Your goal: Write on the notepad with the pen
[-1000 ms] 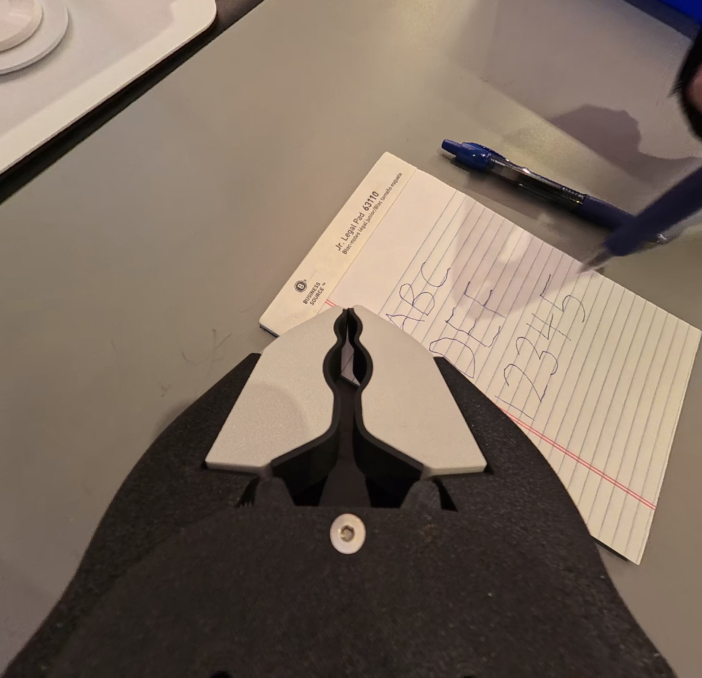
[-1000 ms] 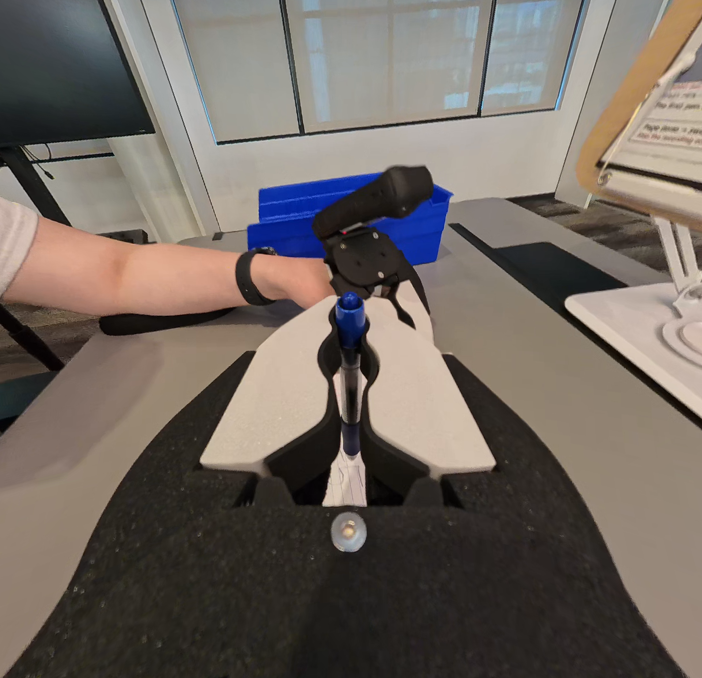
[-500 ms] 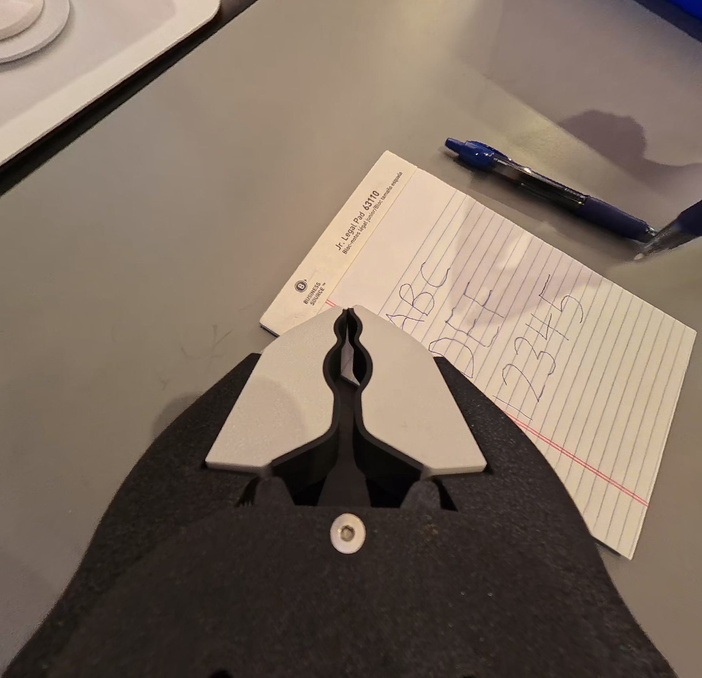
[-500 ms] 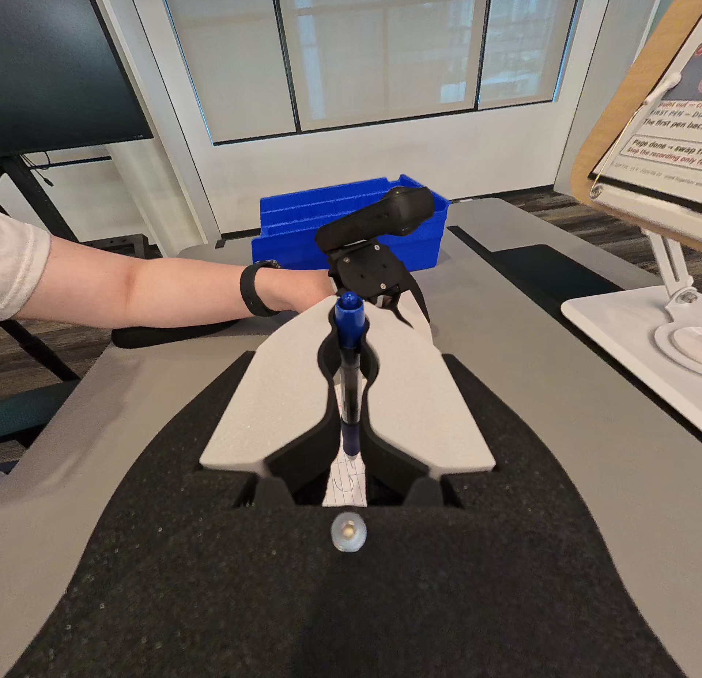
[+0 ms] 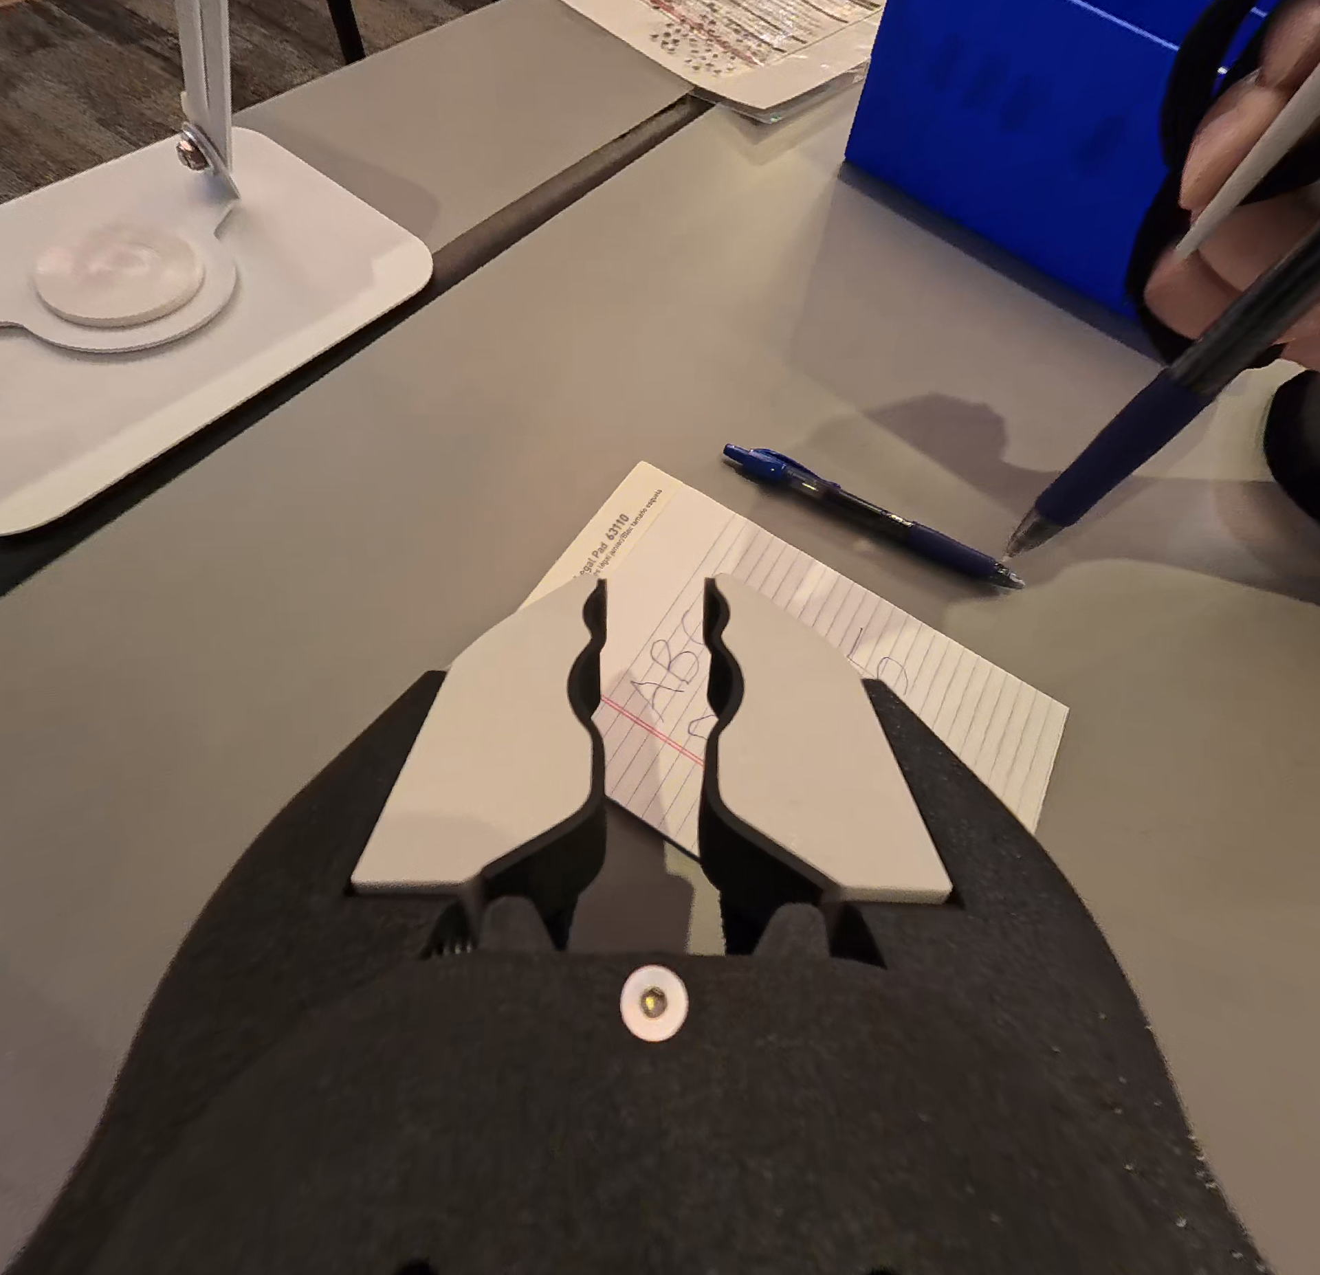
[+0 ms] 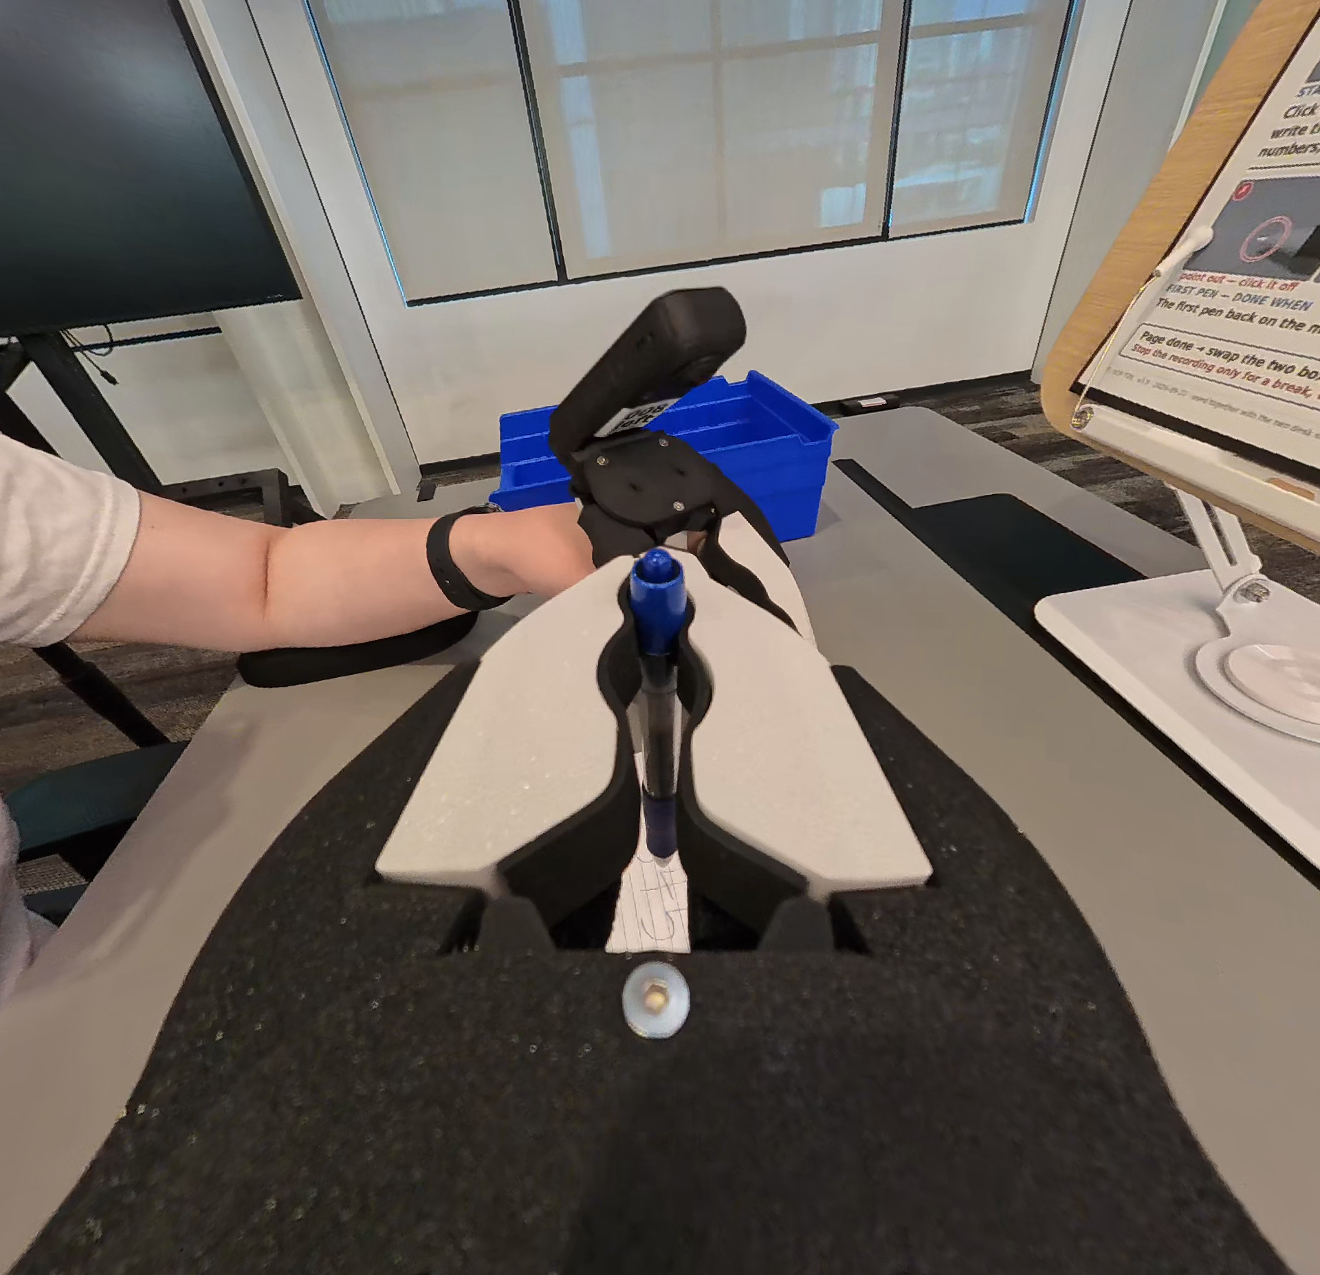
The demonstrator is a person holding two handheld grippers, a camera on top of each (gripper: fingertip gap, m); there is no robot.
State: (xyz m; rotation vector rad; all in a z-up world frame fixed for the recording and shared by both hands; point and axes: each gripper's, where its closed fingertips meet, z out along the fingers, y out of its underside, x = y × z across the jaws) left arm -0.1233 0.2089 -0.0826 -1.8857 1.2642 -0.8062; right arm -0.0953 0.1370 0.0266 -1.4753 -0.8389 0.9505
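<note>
Two changes stand out against half a second ago. The left gripper (image 5: 656, 587), whose fingers were pressed together over the near-left corner of the notepad (image 5: 978, 698), now has them spread apart with the written lines showing between them, and it seems to sit higher and farther back — the blue bin (image 5: 1014, 134) and the white stand base (image 5: 214, 298) have come into view. The right gripper (image 6: 657, 591) remains clamped on the held pen (image 6: 656, 705), but the pen's tip has gone off the page to the far right and now hovers just beside the tip of the spare pen (image 5: 871, 516) lying on the grey tabletop (image 5: 357, 526). I judge the writing finished and the pad no longer pinned, with the held pen about to be set down.

The left fingers cover much of the page, so the lower lines are hidden. In the left wrist view the right gripper is cut off at the edge and blurred. Whether the held pen's tip touches the tabletop or the spare pen I cannot tell.
</note>
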